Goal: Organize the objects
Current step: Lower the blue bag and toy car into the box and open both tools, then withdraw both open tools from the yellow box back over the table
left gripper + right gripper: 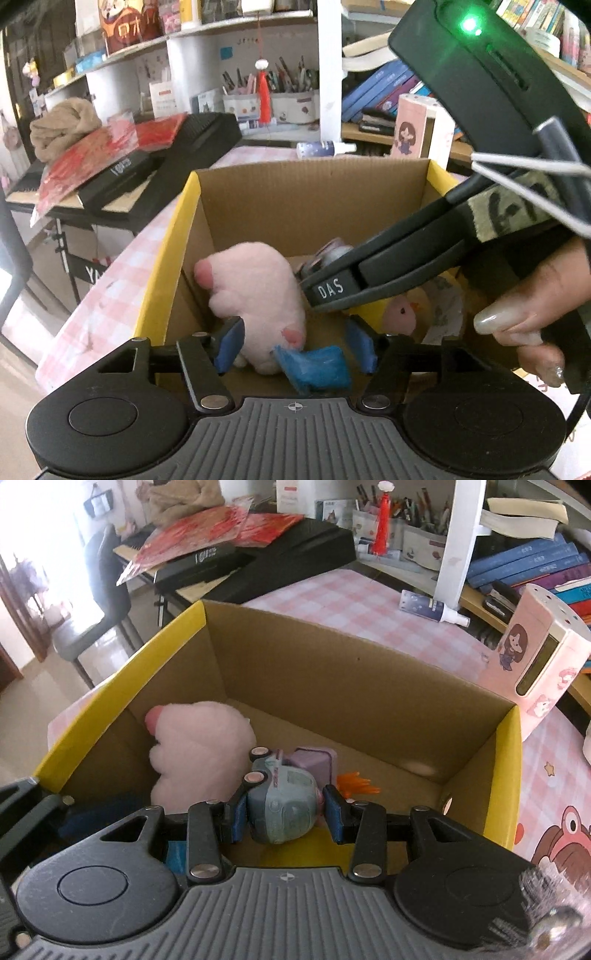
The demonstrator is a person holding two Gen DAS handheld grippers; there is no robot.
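Note:
An open cardboard box (295, 206) with yellow outer sides stands on the pink checked table; it also shows in the right wrist view (332, 672). Inside lie a pink plush toy (258, 295) (199, 749), a blue object (317, 365) and a small yellow-pink plush chick (402, 314). My left gripper (295, 345) is open over the box, empty. My right gripper (284, 812) is shut on a grey-blue toy car (282, 805) and holds it inside the box, above a purple item (314, 764) and an orange piece (358, 784). The right gripper's body (388, 269) crosses the left wrist view.
A pink illustrated box (535, 657) stands beside the box's right corner. A spray bottle (432, 607) lies on the table behind. Bookshelves with books (528, 565) and pen holders (273, 99) are at the back. A keyboard with red papers (110, 158) stands left.

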